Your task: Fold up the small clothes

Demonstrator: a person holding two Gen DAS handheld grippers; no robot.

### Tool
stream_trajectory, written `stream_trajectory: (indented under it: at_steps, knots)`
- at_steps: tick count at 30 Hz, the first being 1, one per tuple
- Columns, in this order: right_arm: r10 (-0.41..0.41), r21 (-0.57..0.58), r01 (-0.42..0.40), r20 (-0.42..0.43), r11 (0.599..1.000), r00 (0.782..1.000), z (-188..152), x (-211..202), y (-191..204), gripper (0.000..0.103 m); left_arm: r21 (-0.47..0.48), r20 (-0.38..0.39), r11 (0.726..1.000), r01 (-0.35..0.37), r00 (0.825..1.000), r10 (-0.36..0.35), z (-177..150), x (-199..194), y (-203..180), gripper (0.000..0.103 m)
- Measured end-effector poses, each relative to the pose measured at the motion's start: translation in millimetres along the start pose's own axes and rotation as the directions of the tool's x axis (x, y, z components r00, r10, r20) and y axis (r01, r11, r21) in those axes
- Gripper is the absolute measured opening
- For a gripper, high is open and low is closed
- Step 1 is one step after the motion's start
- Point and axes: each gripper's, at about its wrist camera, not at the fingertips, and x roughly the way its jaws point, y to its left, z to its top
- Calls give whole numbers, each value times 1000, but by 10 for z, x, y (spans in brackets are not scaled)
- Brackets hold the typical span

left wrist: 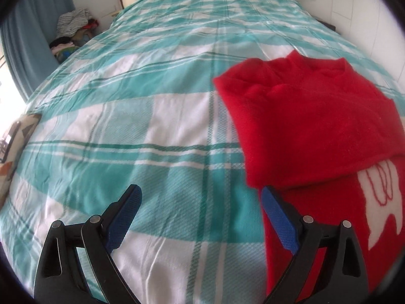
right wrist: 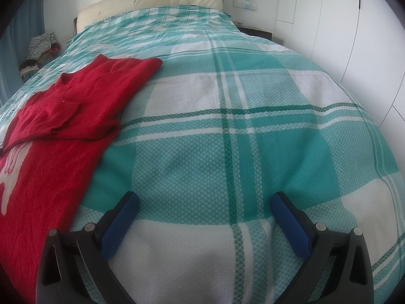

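Fuzzy red knit sweater (left wrist: 316,131) lies flat on the bed's teal-and-white plaid woven cover (left wrist: 141,131), sleeves folded in across the chest, white motif with red outline stitching on the lower front. Cover has a waffle-like weave, lightly creased, dark green thin stripes crossing broad teal bands. Left tongs (left wrist: 201,197): black plastic arms, blue textured pads, spread wide, holding nothing; the right-hand pad (left wrist: 278,221) sits over the sweater's near edge, contact unclear, the other pad over bare cover. Right tongs (right wrist: 205,204): same build, spread wide, empty, both pads over bare plaid, sweater (right wrist: 63,116) well off to their left. Left wrist view shows blue curtain (left wrist: 30,38) and a patterned cushion (left wrist: 15,139) at the bed's left edge; heap of mixed clothes (left wrist: 73,25) beside the bed. Right wrist view instead shows cream padded headboard (right wrist: 152,2), white wardrobe doors (right wrist: 354,38), wall switches (right wrist: 245,3), and the ribbed cuff of a folded sleeve (right wrist: 68,116) more sharply.
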Motion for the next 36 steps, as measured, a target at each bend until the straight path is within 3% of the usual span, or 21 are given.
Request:
stream_trajectory:
  at_steps: [6, 14, 19, 22, 27, 29, 32, 36]
  knots:
    - [-27, -20, 27, -6, 999, 1000, 17, -1, 36, 103, -153, 101, 980, 130, 988, -115, -198, -409, 124, 100]
    - [-24, -17, 23, -3, 1000, 1000, 13, -3, 31, 103, -324, 45, 935, 142, 990, -135, -483, 59, 320, 100]
    - [-26, -18, 26, -4, 999, 1000, 10, 3, 30, 103, -353, 62, 922, 161, 987, -148, -507, 23, 382, 100]
    - [-24, -17, 24, -3, 1000, 1000, 12, 4, 28, 103, -340, 65, 932, 128, 991, -113, -503, -7, 350, 100]
    - [-24, -17, 24, -3, 1000, 1000, 11, 4, 28, 103, -313, 150, 944, 100, 987, -54, -453, -177, 369, 101]
    - [-24, -17, 24, -3, 1000, 1000, 11, 5, 28, 103, -303, 98, 952, 31, 995, -1, -434, -75, 388, 103]
    - [-24, -17, 24, -3, 1000, 1000, 12, 5, 27, 103, -305, -88, 952, -9, 996, -19, -462, 316, 426, 103]
    - [-24, -17, 24, -3, 1000, 1000, 9, 5, 27, 103, -274, -69, 961, -40, 997, 22, -481, 292, 368, 103]
